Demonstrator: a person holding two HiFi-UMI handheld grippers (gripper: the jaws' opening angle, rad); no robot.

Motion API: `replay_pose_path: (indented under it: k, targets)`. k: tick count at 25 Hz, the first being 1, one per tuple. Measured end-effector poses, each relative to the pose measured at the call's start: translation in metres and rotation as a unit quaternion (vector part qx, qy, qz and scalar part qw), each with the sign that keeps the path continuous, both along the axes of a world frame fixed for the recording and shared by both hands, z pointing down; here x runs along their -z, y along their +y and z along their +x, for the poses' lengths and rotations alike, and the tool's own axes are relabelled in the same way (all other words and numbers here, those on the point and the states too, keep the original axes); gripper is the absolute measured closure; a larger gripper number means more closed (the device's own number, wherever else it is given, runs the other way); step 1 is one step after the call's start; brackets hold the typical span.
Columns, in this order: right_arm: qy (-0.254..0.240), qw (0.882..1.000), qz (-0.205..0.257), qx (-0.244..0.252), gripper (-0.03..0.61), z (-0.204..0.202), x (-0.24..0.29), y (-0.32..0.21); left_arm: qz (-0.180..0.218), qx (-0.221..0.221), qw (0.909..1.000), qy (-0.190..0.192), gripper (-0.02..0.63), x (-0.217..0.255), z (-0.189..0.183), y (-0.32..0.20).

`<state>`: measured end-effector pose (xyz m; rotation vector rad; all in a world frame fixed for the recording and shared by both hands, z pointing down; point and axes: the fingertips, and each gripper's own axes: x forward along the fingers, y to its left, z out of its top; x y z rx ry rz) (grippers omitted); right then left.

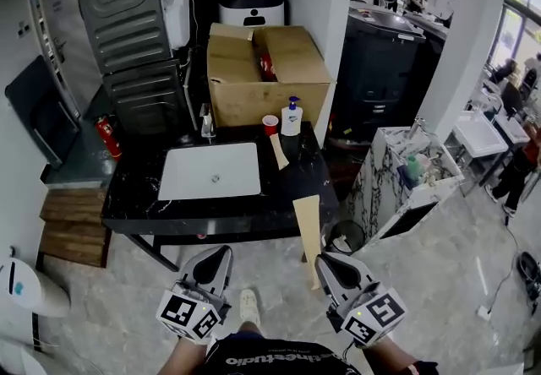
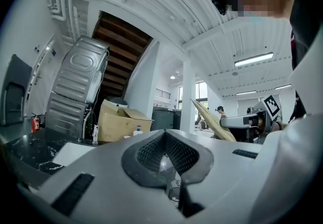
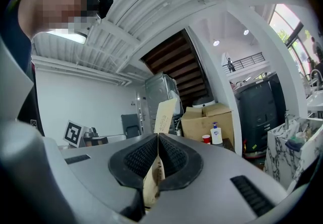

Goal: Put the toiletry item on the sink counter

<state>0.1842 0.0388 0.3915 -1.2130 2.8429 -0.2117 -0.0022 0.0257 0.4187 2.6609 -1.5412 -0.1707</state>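
Note:
My right gripper (image 1: pixel 325 262) is shut on a long flat tan packet (image 1: pixel 308 225) that sticks up from its jaws toward the black sink counter (image 1: pixel 287 200). In the right gripper view, the packet (image 3: pixel 165 114) rises from between the pads, with my right gripper (image 3: pixel 158 137) clamped on its lower end. My left gripper (image 1: pixel 221 253) hangs shut and empty in front of the counter, and the left gripper view (image 2: pixel 164 134) shows nothing in it. A white basin (image 1: pixel 210 171) is set in the counter. Both grippers are below the counter's near edge.
A soap pump bottle (image 1: pixel 292 118), a red cup (image 1: pixel 270 124) and a second tan strip (image 1: pixel 278 151) are on the counter's back right. Behind stands a cardboard box (image 1: pixel 262 69). A marble-patterned unit (image 1: pixel 406 175) is to the right, a wooden pallet (image 1: pixel 74 225) to the left.

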Motion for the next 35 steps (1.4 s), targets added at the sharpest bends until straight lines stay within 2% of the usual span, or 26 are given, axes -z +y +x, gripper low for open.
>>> replay_pose_path:
  k: [7, 14, 23, 27, 30, 35]
  targets:
    - [0.007, 1.000, -0.001, -0.013, 0.535, -0.034, 0.011, -0.083, 0.006, -0.020, 0.9998, 0.008, 0.600, 0.002, -0.030, -0.086]
    - [0.012, 1.000, 0.006, -0.019, 0.535, -0.082, 0.028, -0.167, 0.020, -0.019, 0.9995, 0.015, 0.600, 0.021, -0.078, -0.173]
    - [0.016, 0.999, -0.008, -0.031, 0.535, -0.127, 0.020, -0.236, 0.013, -0.026, 0.9994, 0.019, 0.600, 0.011, -0.121, -0.247]
    - [0.009, 0.999, -0.015, -0.035, 0.535, -0.132, 0.019, -0.253, 0.007, -0.037, 0.9990, 0.024, 0.600, 0.005, -0.121, -0.267]
    - [0.024, 0.999, -0.025, -0.041, 0.535, -0.127, 0.011, -0.268, 0.003, -0.050, 0.9986, 0.018, 0.600, -0.002, -0.113, -0.283]
    - [0.020, 0.998, -0.033, -0.040, 0.535, -0.121, 0.000, -0.304, -0.003, -0.049, 0.9987, 0.012, 0.600, -0.006, -0.103, -0.318]
